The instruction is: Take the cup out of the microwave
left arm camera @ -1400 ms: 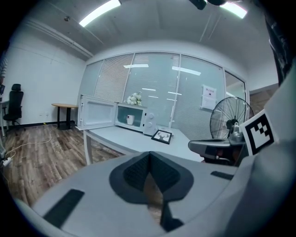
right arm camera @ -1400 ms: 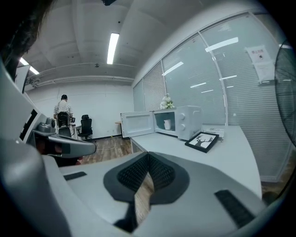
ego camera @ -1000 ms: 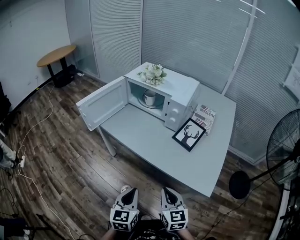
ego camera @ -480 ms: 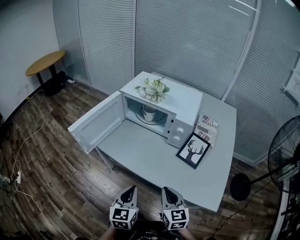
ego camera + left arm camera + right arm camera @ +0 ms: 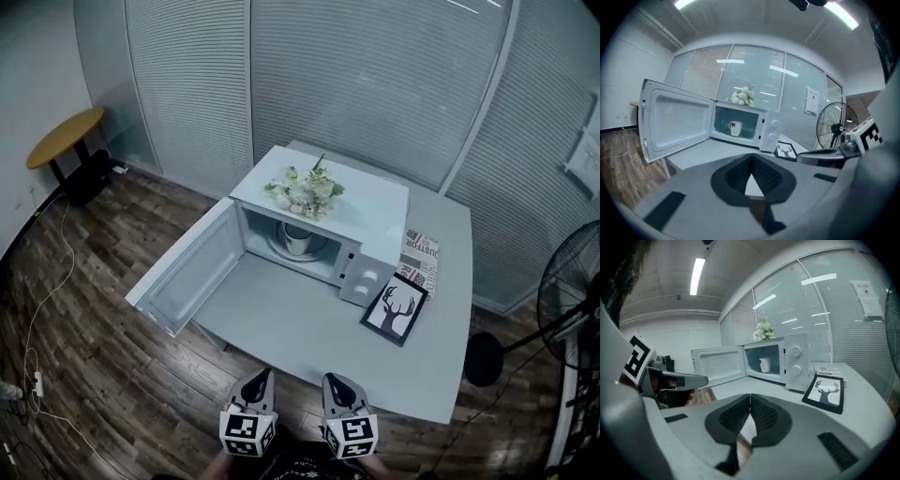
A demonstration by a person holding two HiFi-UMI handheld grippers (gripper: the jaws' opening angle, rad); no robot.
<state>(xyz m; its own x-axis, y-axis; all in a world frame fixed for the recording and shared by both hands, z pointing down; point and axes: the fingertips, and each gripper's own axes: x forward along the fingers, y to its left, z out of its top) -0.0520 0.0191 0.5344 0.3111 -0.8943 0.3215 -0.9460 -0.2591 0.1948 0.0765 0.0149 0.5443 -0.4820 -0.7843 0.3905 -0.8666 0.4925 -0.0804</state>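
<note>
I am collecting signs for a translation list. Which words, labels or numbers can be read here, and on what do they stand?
No text can be read for certain.
Printed box beside the microwave: large letters, too blurred.
Sheet on the glass wall: too small.
Framed picture: a deer, no words.

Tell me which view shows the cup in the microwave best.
The left gripper view: the cup stands whole and side-on in the open microwave, its red mark visible. The right gripper view shows the cup whole too, but smaller. The head view shows only the cup's lower part, under the microwave's roof.
</note>
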